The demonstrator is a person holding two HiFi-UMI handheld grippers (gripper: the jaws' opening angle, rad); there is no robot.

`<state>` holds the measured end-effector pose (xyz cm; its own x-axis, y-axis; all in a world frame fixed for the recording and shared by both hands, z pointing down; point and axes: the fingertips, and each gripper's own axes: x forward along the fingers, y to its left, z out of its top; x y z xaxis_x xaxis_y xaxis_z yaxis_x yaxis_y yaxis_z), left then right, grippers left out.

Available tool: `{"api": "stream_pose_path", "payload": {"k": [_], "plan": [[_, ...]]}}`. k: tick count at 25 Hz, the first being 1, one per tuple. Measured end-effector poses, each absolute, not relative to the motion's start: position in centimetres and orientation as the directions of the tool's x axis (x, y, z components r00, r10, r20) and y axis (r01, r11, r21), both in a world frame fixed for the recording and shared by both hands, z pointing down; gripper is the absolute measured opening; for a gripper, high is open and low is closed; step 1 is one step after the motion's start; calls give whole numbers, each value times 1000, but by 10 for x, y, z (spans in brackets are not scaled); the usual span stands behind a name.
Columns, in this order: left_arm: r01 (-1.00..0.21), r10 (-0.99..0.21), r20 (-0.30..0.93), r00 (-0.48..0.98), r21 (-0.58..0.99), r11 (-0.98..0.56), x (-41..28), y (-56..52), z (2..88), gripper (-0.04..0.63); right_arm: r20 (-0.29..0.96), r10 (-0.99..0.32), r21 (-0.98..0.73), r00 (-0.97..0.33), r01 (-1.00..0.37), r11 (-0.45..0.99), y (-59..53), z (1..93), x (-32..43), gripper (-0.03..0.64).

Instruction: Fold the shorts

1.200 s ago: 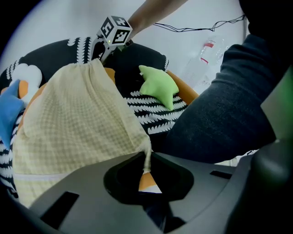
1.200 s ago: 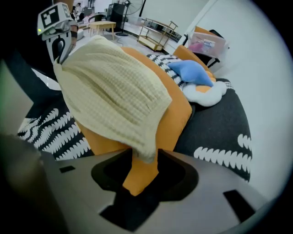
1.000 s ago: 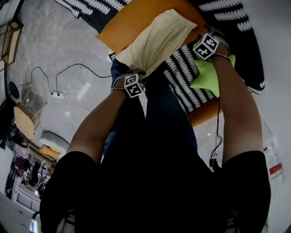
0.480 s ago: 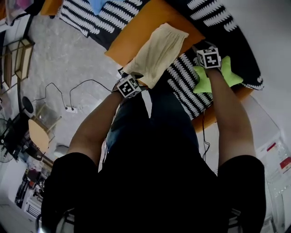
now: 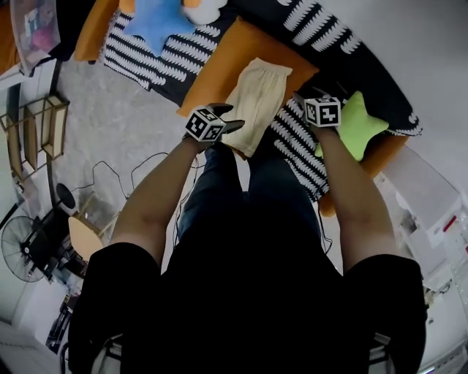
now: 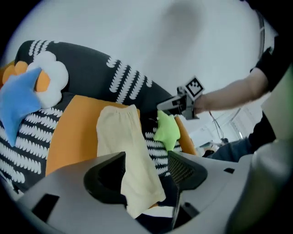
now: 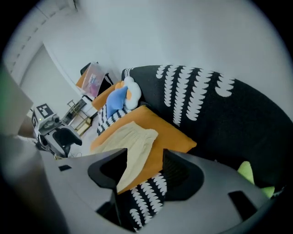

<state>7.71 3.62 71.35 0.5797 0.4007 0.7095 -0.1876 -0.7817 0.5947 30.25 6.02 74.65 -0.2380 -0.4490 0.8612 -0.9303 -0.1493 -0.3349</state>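
Observation:
The cream shorts (image 5: pixel 257 102) lie folded in a long strip on an orange cushion (image 5: pixel 212 69) of the sofa. My left gripper (image 5: pixel 228 118) hovers off the strip's near left edge, jaws open and empty. My right gripper (image 5: pixel 301 101) hangs at the near right side, also open with nothing in it. In the left gripper view the shorts (image 6: pixel 126 155) show between and beyond the open jaws of that gripper (image 6: pixel 146 176), untouched. The right gripper view shows the shorts (image 7: pixel 130 146) on the cushion (image 7: pixel 171 135) past its gripper (image 7: pixel 144 171).
A green star pillow (image 5: pixel 362 124) lies right of the shorts on the black-and-white patterned sofa cover (image 5: pixel 292 142). A blue star pillow (image 5: pixel 157 18) and a white flower pillow (image 6: pixel 48 80) sit at the left end. Cables (image 5: pixel 110 172), a shelf (image 5: pixel 33 131) and a fan (image 5: pixel 25 248) stand on the grey floor.
Both grippers have lifted off the shorts and drawn back toward the person. The left one, which was down at the near hem, now stands open above it. The shorts stay on the cushion.

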Motion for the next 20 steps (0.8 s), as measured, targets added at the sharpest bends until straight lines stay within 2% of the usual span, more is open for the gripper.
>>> {"api": "stream_pose_path", "payload": {"k": [7, 13, 20], "plan": [[-264, 348, 693, 631, 614, -744, 119, -31, 713, 305, 825, -506, -421, -253, -872, -251, 53, 757, 306, 251], [-391, 272, 679, 682, 652, -650, 149, -83, 734, 305, 789, -542, -509, -291, -803, -310, 39, 781, 310, 252], [-448, 261, 673, 692, 684, -576, 176, -106, 777, 304, 744, -587, -593, -320, -720, -359, 1, 814, 311, 281]]}}
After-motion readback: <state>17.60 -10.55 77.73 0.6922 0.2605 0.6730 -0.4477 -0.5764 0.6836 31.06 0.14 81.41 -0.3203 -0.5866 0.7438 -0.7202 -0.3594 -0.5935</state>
